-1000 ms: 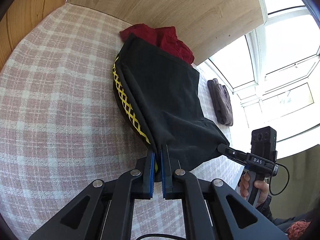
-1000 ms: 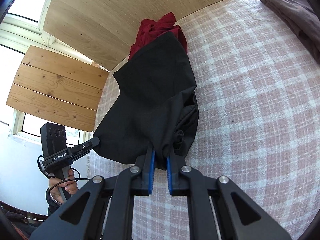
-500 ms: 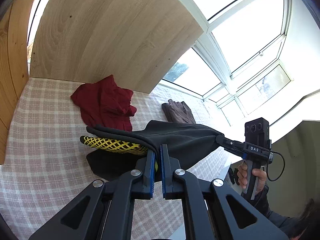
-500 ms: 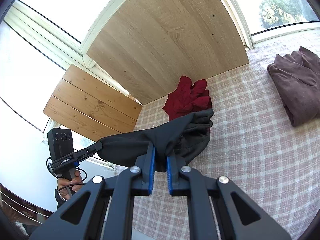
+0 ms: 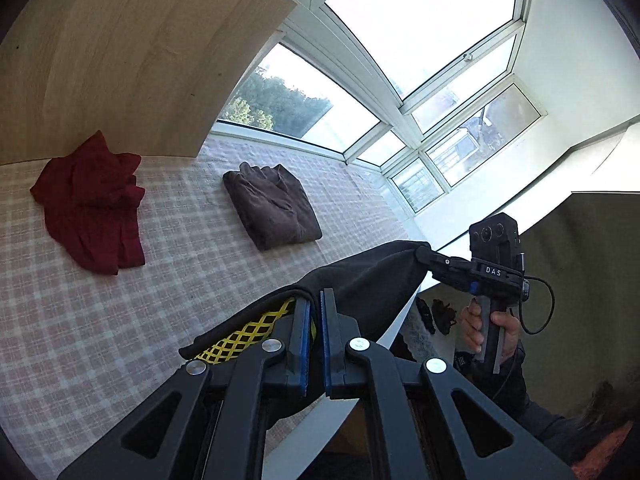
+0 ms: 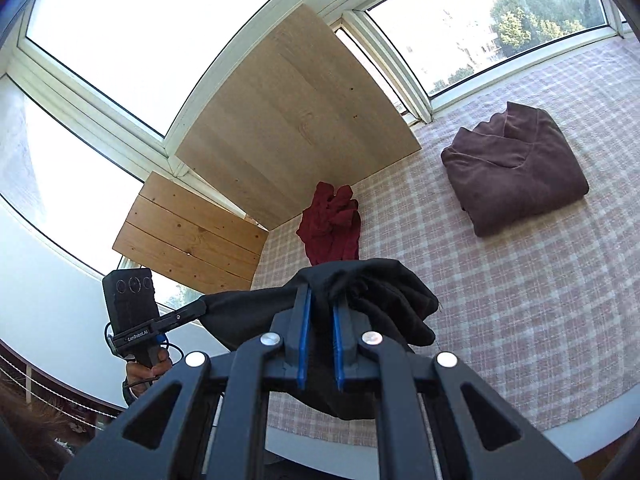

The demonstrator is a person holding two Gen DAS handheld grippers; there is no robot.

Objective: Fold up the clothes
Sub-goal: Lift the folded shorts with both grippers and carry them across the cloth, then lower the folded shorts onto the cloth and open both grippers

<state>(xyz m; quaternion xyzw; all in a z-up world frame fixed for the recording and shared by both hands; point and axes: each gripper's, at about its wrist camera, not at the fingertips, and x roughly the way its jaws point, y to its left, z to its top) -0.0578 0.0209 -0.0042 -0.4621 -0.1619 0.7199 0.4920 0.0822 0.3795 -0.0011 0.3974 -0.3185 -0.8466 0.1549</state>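
Three garments are counted in all — one black garment (image 5: 360, 280) with a yellow lattice lining, held up off the surface; one crumpled red garment (image 5: 94, 204); and one folded brown garment (image 5: 272, 206).

Two grippers are seen: the left gripper (image 5: 315, 308) and the right gripper (image 6: 320, 300), each clamped on the black garment, and each held by one hand — the left hand (image 6: 146, 372) and the right hand (image 5: 492, 330).

One checked cloth (image 5: 80, 320) is counted beneath the garments. Two wooden panels are counted: one light board (image 6: 292, 120) and one slatted board (image 6: 188, 236) of three planks.
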